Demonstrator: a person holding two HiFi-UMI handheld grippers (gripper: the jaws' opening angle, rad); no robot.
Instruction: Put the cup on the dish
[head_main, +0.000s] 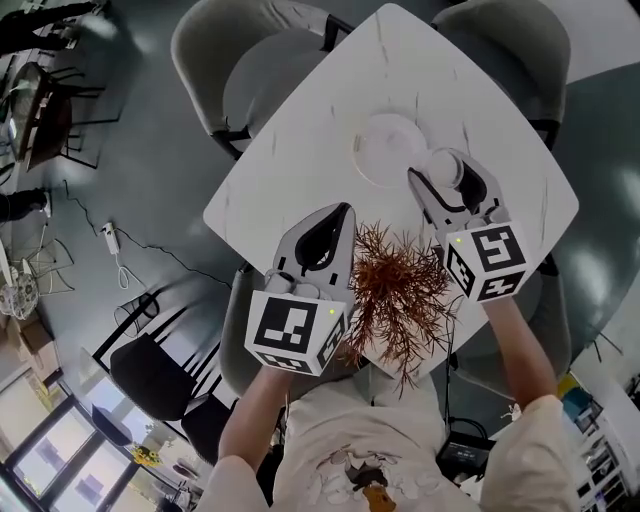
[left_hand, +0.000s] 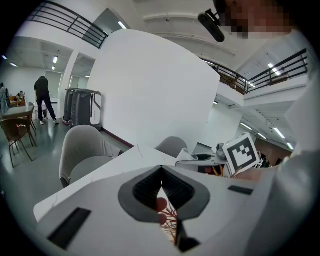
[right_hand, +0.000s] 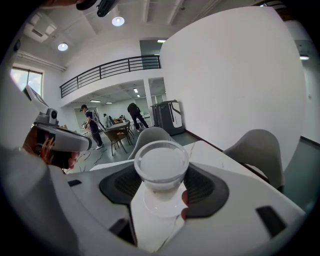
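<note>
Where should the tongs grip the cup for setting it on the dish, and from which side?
Grip the cup by its side wall, under the rim, coming in level from the side. It is round and upright, mouth up, no handle showing, and this leaves the base free for the dish. The right tongs hold it that way.

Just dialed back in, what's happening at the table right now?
The person's right gripper is shut on the clear cup, holding it at the right edge of the white dish on the table; it isn't centred on the dish yet. The left gripper is shut and empty, beside a reddish dried plant at the table's near edge.
</note>
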